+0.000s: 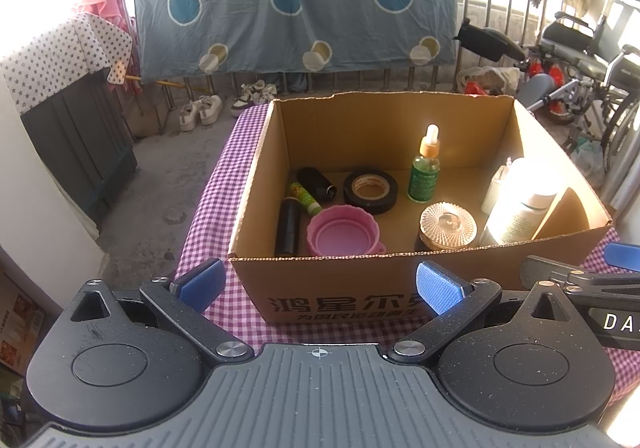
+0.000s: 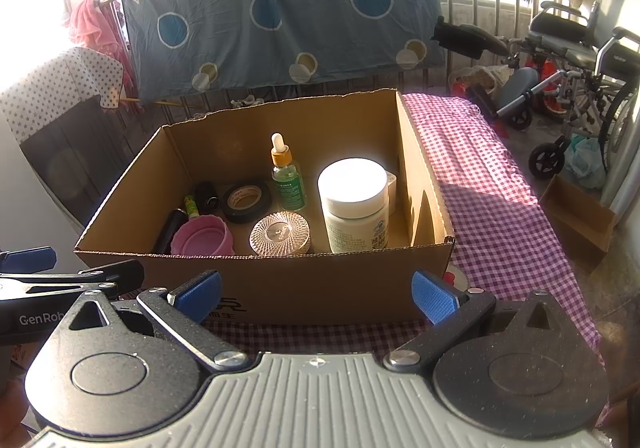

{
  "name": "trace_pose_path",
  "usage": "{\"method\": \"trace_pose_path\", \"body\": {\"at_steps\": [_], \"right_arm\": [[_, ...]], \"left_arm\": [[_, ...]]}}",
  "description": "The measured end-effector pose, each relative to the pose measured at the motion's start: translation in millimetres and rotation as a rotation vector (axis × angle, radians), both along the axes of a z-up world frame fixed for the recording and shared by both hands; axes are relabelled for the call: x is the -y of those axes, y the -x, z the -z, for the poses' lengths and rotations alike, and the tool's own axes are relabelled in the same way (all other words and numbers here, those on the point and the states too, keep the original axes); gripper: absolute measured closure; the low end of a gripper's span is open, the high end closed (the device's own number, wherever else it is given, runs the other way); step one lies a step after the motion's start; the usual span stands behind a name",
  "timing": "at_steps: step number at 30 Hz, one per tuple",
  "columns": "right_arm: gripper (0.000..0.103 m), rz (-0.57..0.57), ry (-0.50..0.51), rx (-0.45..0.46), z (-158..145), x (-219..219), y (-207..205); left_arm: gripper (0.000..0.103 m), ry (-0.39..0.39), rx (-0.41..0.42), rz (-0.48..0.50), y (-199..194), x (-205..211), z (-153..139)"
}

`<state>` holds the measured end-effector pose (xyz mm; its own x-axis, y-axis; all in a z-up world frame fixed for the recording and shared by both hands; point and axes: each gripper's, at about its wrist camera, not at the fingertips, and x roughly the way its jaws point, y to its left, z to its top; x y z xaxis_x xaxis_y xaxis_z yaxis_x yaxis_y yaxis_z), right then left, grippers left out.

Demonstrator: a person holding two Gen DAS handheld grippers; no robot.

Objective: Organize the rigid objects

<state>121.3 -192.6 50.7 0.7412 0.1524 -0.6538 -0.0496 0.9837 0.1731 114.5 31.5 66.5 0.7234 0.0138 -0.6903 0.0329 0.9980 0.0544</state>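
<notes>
An open cardboard box (image 1: 248, 188) (image 2: 280, 280) stands on a purple checked cloth (image 1: 208, 208) (image 2: 492, 184). Inside are a pink collapsible cup (image 1: 342, 230) (image 2: 202, 236), a black tape roll (image 1: 370, 186) (image 2: 246, 200), a green dropper bottle (image 1: 424, 172) (image 2: 288, 176), a cut-glass lid (image 1: 448, 226) (image 2: 280, 234), a white jar (image 1: 520, 204) (image 2: 354, 200), black cylinders (image 1: 288, 224) and a small green tube (image 1: 306, 198). My left gripper (image 1: 320, 288) and right gripper (image 2: 316, 292) are both open and empty, just in front of the box's near wall.
A blue patterned sheet (image 1: 296, 0) hangs on a railing behind. A wheelchair (image 2: 580, 60) and a small cardboard box (image 2: 576, 216) stand at the right. A dark cabinet (image 1: 80, 136) stands at the left, shoes (image 1: 200, 112) on the floor.
</notes>
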Motion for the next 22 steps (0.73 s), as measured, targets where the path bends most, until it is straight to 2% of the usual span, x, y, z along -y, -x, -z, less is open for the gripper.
{"method": "trace_pose_path", "body": {"at_steps": [22], "right_arm": [[0.000, 0.002, -0.001, 0.000, -0.3, 0.8, 1.5]], "left_arm": [[0.001, -0.002, 0.000, -0.002, 0.6, -0.5, 0.4]]}}
